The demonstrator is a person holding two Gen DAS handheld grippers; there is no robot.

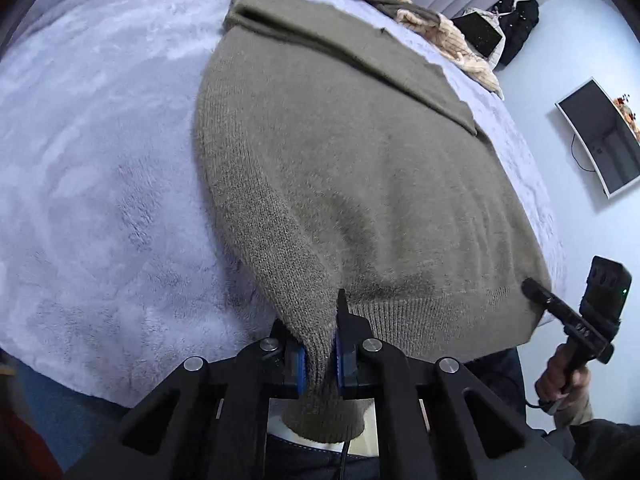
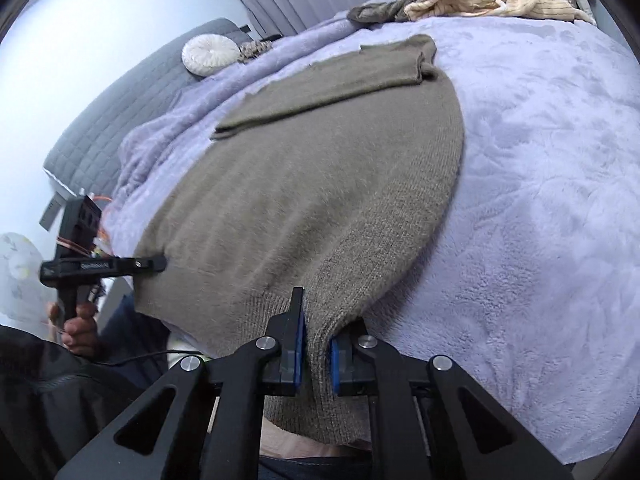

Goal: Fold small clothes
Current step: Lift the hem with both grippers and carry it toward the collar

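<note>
An olive-brown knit sweater [image 1: 340,152] lies flat on a lilac fleece blanket [image 1: 100,160], a sleeve folded across its far part; it also shows in the right wrist view [image 2: 320,168]. My left gripper [image 1: 319,360] is shut on the sweater's ribbed hem at its left near corner. My right gripper [image 2: 316,360] is shut on the hem at the right near corner. Each gripper shows in the other's view, the right one [image 1: 532,290] and the left one [image 2: 158,264], pinching the hem's corners at the bed's near edge.
More clothes, a cream striped garment [image 2: 480,4] and a dark one [image 2: 380,10], lie bunched at the blanket's far edge. A round white cushion [image 2: 208,54] sits on a grey quilted surface. A wall monitor [image 1: 600,136] hangs to the right.
</note>
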